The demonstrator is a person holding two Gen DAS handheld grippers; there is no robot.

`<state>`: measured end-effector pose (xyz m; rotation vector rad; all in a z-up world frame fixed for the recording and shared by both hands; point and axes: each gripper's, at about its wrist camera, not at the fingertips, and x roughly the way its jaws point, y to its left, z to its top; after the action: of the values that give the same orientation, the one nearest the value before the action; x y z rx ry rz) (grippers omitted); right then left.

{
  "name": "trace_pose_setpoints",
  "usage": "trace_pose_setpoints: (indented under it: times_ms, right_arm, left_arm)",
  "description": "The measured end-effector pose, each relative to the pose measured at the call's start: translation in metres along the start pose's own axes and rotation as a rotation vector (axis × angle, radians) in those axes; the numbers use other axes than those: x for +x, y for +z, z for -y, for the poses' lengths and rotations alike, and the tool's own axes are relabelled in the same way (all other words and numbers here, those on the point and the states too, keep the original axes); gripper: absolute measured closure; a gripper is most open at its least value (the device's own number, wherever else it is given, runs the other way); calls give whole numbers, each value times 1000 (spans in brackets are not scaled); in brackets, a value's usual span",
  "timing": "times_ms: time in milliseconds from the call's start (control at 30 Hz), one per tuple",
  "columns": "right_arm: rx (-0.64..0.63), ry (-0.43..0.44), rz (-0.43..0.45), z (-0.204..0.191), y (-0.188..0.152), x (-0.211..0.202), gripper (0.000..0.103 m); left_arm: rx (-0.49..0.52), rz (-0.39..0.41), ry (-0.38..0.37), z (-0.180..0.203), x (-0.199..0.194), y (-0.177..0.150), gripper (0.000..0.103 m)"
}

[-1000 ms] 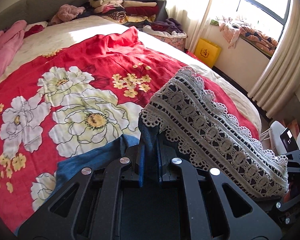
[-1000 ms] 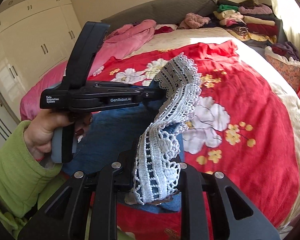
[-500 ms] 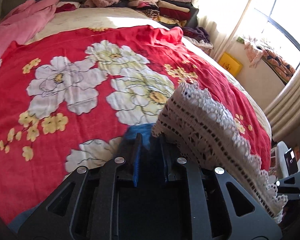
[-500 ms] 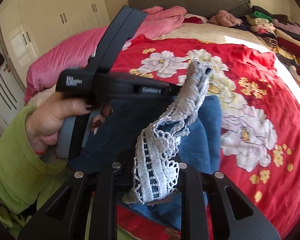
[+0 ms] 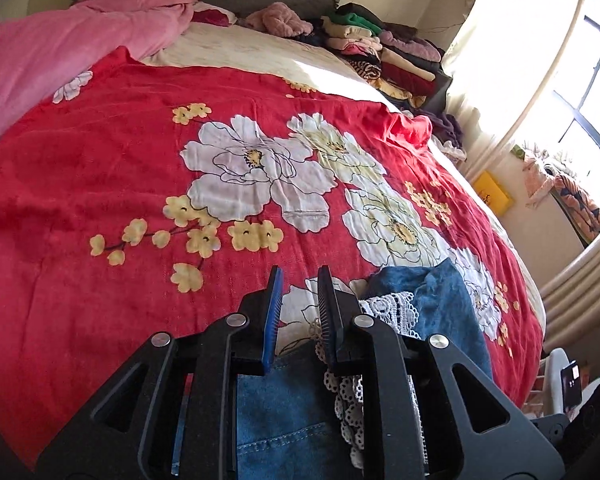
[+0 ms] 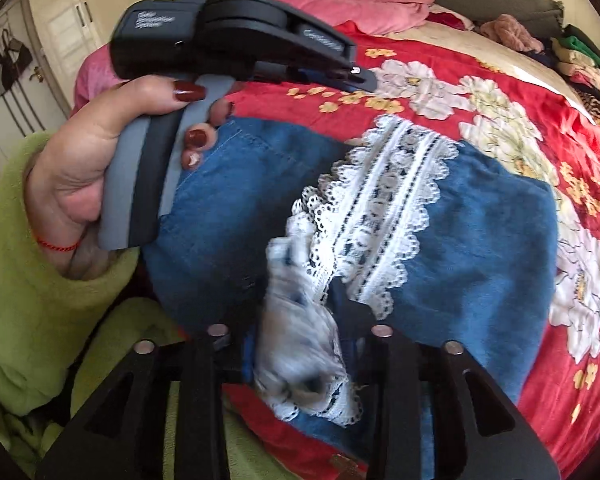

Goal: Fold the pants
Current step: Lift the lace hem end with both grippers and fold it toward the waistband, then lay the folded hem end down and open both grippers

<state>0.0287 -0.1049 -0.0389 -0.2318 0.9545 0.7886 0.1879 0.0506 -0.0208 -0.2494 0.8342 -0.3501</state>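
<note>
Blue denim pants (image 6: 480, 232) with a white lace hem (image 6: 384, 200) lie doubled over on the red flowered bedspread (image 5: 100, 160). In the left wrist view the denim (image 5: 280, 412) and lace (image 5: 388, 308) lie just below my left gripper (image 5: 298, 284), which is open and empty with its jaws apart above the cloth. In the right wrist view the left gripper (image 6: 360, 74) hovers over the pants' far edge. My right gripper (image 6: 300, 332) has its jaws apart around the blurred lace end (image 6: 300, 352), which hangs loose between them.
A pink quilt (image 5: 40, 60) lies at the bed's far left. A stack of folded clothes (image 5: 380, 52) sits at the head of the bed near the curtain (image 5: 500, 60). White wardrobe doors (image 6: 80, 20) stand behind the left hand.
Both grippers carried the lace hem forward over the pants, then opened. The hem end now lies on the denim, and the left gripper has lifted clear.
</note>
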Motion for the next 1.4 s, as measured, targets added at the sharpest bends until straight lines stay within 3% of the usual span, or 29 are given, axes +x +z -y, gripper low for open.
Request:
trace_pose_setpoints:
  times_ms: [167,300,367,533,633,667,767,867,933,1033,1233,1400]
  right_arm:
    - [-35,67,45,-4,-4,-28,58]
    - [38,-36,139,36,-4,-63,57]
    - [119,-93,160,66,-2,-69,55]
    - [311,-159,163,147,8,-59,55]
    - [366,-167,149,182,19,-41,55]
    - [389,-169,144,191,21,-35,54]
    - [438,-143,119,211,24,-14,53]
    - [416,-184,108,211,22,-6,58]
    - [372,-252,94,204,21,0,58]
    - [323,-309,99,193,22,0,55]
    - [303,-257,192,174,3,-47,44]
    - [200,-203,212,142,-26,-78,42]
  left_arm:
    - [2,-27,-40,6,7,-7,84]
    - [-25,-47,-81,6,13,-10,80]
    - [-45,-62,-109,7,17,-12,71]
    - [-66,-101,-124,12,32,-17,65]
    - [-72,-110,-112,16,41,-18,66]
    - [-63,-112,-106,17,43,-18,79]
    - [-19,-88,-85,24,38,-20,91]
    - [2,-42,-72,23,25,-15,91]
    - [18,-53,-21,21,30,-15,91]
    - [-12,-72,-26,13,35,-19,86]
    - [10,-8,23,14,-7,-24,73]
    - [78,-18,41,30,-48,-59,70]
